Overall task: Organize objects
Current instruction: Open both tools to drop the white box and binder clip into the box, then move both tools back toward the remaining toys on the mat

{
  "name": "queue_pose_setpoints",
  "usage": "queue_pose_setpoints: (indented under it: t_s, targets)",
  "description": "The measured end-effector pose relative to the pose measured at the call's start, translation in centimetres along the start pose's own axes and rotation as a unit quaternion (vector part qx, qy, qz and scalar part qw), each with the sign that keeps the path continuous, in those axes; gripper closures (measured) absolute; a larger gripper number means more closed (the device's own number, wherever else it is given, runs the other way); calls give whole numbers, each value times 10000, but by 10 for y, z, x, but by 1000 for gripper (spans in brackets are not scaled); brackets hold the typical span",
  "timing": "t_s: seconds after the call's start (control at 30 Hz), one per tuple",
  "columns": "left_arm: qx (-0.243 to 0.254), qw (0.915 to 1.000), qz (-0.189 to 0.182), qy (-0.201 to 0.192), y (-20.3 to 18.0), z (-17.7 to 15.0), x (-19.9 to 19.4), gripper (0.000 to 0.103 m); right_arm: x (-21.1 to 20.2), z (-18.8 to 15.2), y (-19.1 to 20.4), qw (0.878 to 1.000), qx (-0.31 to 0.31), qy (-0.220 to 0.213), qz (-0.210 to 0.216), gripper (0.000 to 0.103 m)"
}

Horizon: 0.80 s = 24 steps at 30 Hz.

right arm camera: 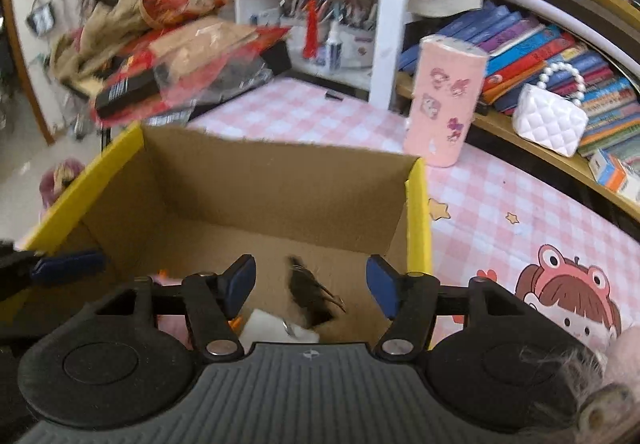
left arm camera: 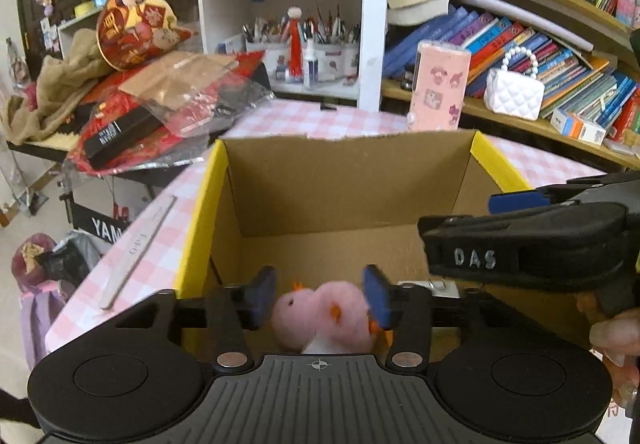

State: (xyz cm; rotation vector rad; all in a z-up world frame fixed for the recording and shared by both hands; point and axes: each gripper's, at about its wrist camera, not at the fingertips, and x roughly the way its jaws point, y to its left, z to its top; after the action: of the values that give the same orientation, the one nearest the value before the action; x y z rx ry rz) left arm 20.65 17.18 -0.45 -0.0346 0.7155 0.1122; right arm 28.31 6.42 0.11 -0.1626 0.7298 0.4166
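An open cardboard box point(left arm camera: 320, 184) with yellow outer sides stands on the pink checked table; it also shows in the right wrist view point(right arm camera: 256, 188). My left gripper point(left arm camera: 320, 298) is over the box, its blue pads on either side of a pink plush toy point(left arm camera: 324, 314) with orange bits; I cannot tell whether the pads touch it. My right gripper point(right arm camera: 310, 284) is open over the box, and a small black clip point(right arm camera: 310, 290) is below it, blurred. The right gripper also shows in the left wrist view point(left arm camera: 520, 240), beside the left one.
A pink sticker-covered tin point(right arm camera: 444, 104) stands on the table behind the box. A white quilted purse point(right arm camera: 554, 116) and books fill the shelf at right. Red packets and a black box point(left arm camera: 120, 132) lie piled at left. A grey strip point(left arm camera: 136, 256) lies by the table's left edge.
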Motion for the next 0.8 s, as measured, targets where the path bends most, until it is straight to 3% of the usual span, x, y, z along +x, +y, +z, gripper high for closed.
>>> queue_pose_setpoints:
  t_s: [0.13, 0.3, 0.5, 0.8]
  targets:
    - [-85, 9996, -44, -256, 4, 2, -18, 34, -21, 2, -1, 9992, 198, -326, -114, 43]
    - [-228, 9981, -90, -572, 11, 4, -44, 24, -53, 2, -5, 9964, 436, -668, -271, 43]
    - [-334, 9969, -100, -702, 21, -4, -67, 22, -87, -14, -1, 9942, 512, -864, -374, 43]
    - [-377, 9977, -44, -568, 37, -37, -98, 20, -120, -59, 19, 9958, 431, -676, -437, 43]
